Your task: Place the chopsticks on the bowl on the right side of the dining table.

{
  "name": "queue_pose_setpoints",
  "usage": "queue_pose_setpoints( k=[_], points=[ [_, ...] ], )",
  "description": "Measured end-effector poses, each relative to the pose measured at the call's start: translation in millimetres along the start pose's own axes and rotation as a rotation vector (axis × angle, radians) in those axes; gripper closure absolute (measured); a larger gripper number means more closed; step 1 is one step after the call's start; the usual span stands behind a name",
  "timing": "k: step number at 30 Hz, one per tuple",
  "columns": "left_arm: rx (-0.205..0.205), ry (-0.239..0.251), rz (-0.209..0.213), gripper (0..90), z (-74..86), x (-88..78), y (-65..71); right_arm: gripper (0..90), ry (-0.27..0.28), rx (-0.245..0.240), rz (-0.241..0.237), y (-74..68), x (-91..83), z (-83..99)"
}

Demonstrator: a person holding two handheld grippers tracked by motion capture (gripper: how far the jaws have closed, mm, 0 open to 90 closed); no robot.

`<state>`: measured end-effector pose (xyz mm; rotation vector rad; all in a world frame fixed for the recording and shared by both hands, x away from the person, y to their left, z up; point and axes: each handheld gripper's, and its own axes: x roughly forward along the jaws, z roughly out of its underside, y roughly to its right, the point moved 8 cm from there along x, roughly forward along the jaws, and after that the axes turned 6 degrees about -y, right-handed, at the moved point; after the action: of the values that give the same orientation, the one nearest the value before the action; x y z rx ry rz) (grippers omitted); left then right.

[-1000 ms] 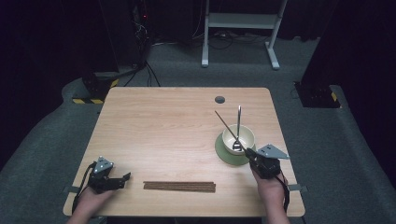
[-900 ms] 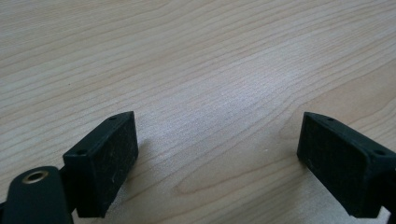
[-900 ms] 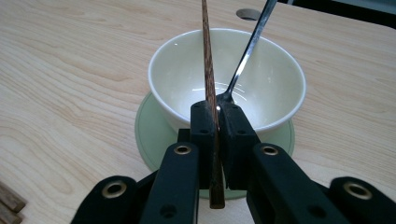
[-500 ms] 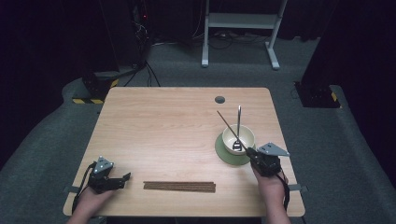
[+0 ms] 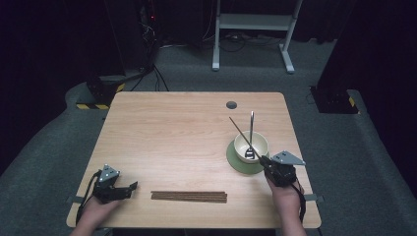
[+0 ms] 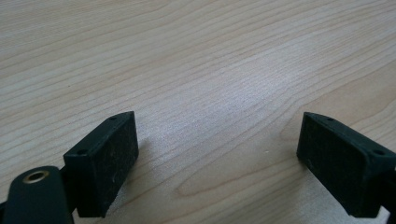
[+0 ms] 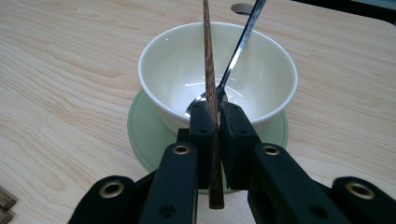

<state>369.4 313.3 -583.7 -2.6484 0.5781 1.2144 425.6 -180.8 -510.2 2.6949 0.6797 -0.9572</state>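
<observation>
Here the right gripper (image 7: pixel 212 122) is clenching a thin, stiff, light wooden chopstick (image 7: pixel 208 70) near its lower end, its tip leaning toward 11 o'clock over the bowl (image 5: pixel 251 145), likely to pivot, while the left gripper (image 6: pixel 217 161) is sitting released

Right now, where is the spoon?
In the high view the spoon sits at the table's right side, its scoop end inside the white bowl on the green saucer, handle leaning on the far rim, beside the right tongs.
</observation>
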Motion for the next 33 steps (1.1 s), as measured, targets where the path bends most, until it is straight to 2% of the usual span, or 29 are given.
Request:
queue_pose_setpoints(
  k=[10,12,15,18,22,26,30,33],
  points=[
    [0.004,-0.001,0.000,12.4,-0.7,0.5,-0.1,65.3,0.033,0.013,0.009,-0.3,-6.9,-6.6],
    [0.001,-0.001,-0.002,12.4,-0.8,0.6,0.0,62.2,0.036,0.022,0.003,-2.8,-7.2,-7.6],
    [0.005,-0.001,0.001,12.4,-0.9,0.7,-0.1,57.6,0.027,0.000,0.013,-7.1,-5.8,-8.9],
    [0.004,-0.002,0.004,12.4,-0.7,0.7,0.4,51.7,0.037,0.009,0.017,-9.5,-8.3,-12.5],
    [0.013,-0.002,0.010,12.0,-1.3,1.3,0.6,47.8,0.052,-0.025,0.031,-18.6,-13.5,-17.1],
    [0.011,-0.002,0.012,11.9,-1.2,1.2,1.0,46.9,0.067,-0.034,0.002,-31.0,-14.4,-24.6],
    [0.010,-0.003,0.011,11.6,-1.2,1.3,1.2,45.9,0.072,-0.072,-0.013,-46.5,-11.5,-30.2],
    [0.008,-0.003,0.009,11.6,-1.1,1.2,1.2,45.9,0.074,-0.061,-0.030,-55.4,-9.6,-31.6]
  ],
)
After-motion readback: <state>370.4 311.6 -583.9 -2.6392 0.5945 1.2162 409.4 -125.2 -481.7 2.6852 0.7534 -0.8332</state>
